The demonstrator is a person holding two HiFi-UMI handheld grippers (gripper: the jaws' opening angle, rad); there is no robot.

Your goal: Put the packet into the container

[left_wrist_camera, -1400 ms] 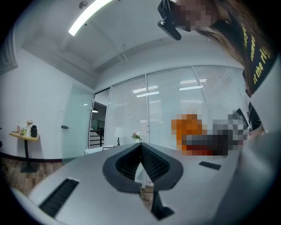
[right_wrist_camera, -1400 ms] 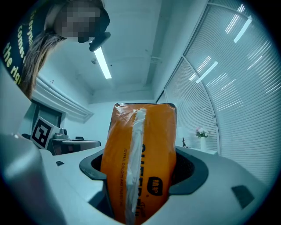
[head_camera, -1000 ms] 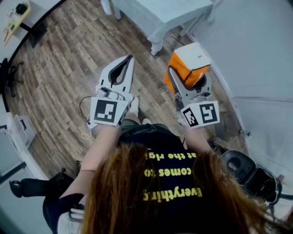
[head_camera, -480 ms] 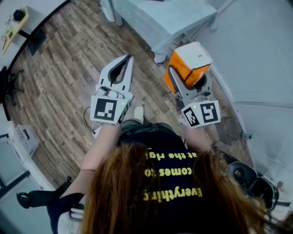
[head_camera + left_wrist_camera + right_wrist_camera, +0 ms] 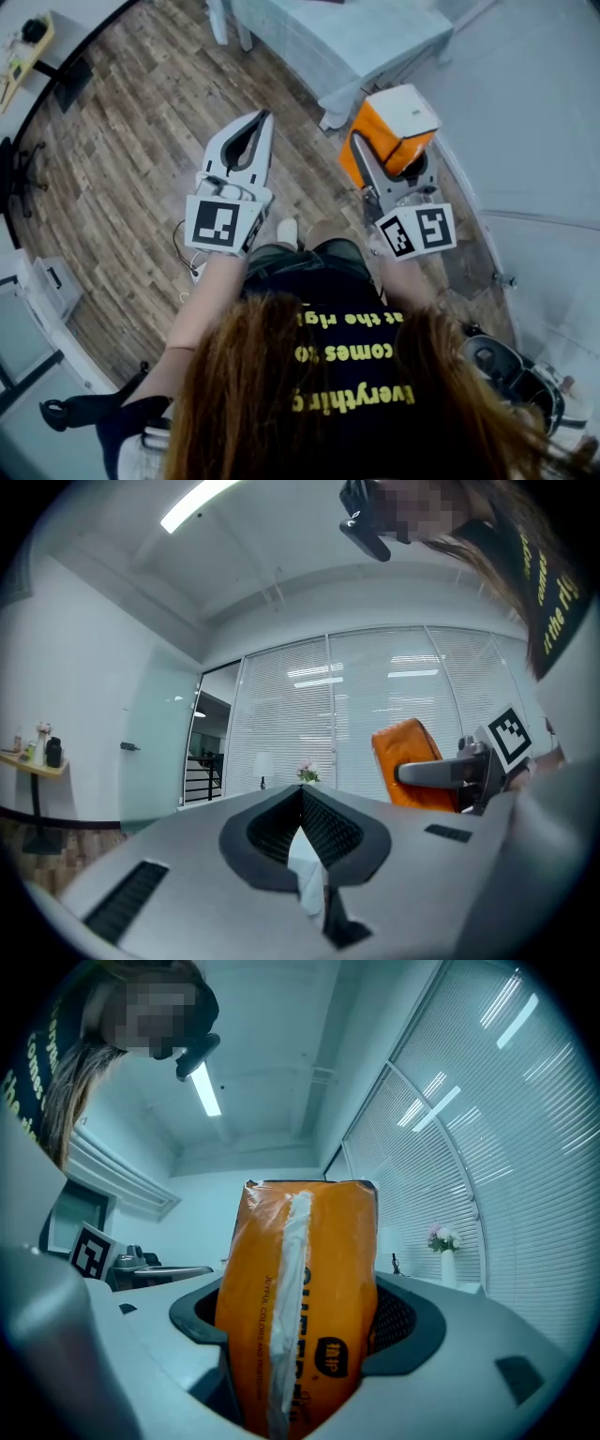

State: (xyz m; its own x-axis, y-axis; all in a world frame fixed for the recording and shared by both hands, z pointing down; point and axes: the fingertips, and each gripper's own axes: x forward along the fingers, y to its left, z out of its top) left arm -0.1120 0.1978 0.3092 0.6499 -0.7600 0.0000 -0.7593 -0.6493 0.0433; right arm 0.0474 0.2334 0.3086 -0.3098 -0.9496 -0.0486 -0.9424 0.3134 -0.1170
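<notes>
An orange packet (image 5: 389, 127) with a white end sticks up between the jaws of my right gripper (image 5: 389, 152), which is shut on it. The right gripper view has the packet (image 5: 300, 1307) filling the gap between the pads, its white seam facing the camera. My left gripper (image 5: 263, 120) is held beside it at the left, above the wooden floor, its tips touching and nothing gripped. The left gripper view shows those jaws (image 5: 302, 794) meeting at the tip, with the packet (image 5: 412, 761) off to the right. No container shows in any view.
A table with a pale cloth (image 5: 347, 37) stands ahead at the top of the head view. Wooden floor (image 5: 122, 122) spreads to the left, a pale wall (image 5: 534, 112) runs along the right. A black chair (image 5: 506, 366) sits at bottom right, a white cabinet (image 5: 37, 272) at far left.
The right gripper with the packet has drifted slightly to the right. The table has slid a little in the head view. The left gripper holds its place.
</notes>
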